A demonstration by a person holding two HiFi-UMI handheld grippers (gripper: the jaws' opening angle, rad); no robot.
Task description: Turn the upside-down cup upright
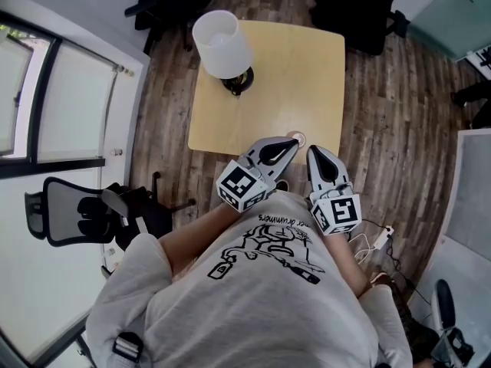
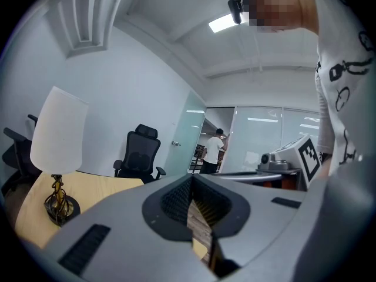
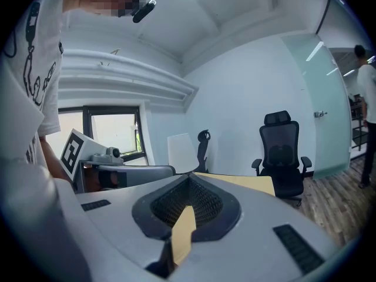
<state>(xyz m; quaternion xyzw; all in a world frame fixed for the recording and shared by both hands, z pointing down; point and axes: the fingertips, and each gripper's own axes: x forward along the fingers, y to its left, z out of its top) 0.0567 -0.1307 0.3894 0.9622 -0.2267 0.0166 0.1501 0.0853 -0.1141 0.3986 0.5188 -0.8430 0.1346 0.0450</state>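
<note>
Both grippers are held low over the near edge of the desk, close to the person's body. The left gripper has its jaws pressed together with nothing between them, and so does the right gripper; each gripper's own view shows the dark pads meeting on empty air.

The cup is a small pale, pinkish round thing on the desk, just past the tip of the left gripper and partly hidden by it. It sits slightly ahead of both tips, in the gap between them. The left gripper is the nearer one and looks almost to touch it, though I cannot say whether it does. The right gripper is just beside it.

From above only a round outline shows, so I judge that the cup stands on end with its long axis straight up. Whether the mouth or the base is on top I cannot make out. The scene fits a cup waiting mouth-down as well as one already set mouth-up. Neither gripper view shows the cup.

A lamp with a white shade stands well apart at the far side.

As for writing, the shirt carries a black drawing and a line of print in which I can make out what looks like "drummers". The cubes on the grippers bear only square black-and-white markers, and I see no label on the cup.
</note>
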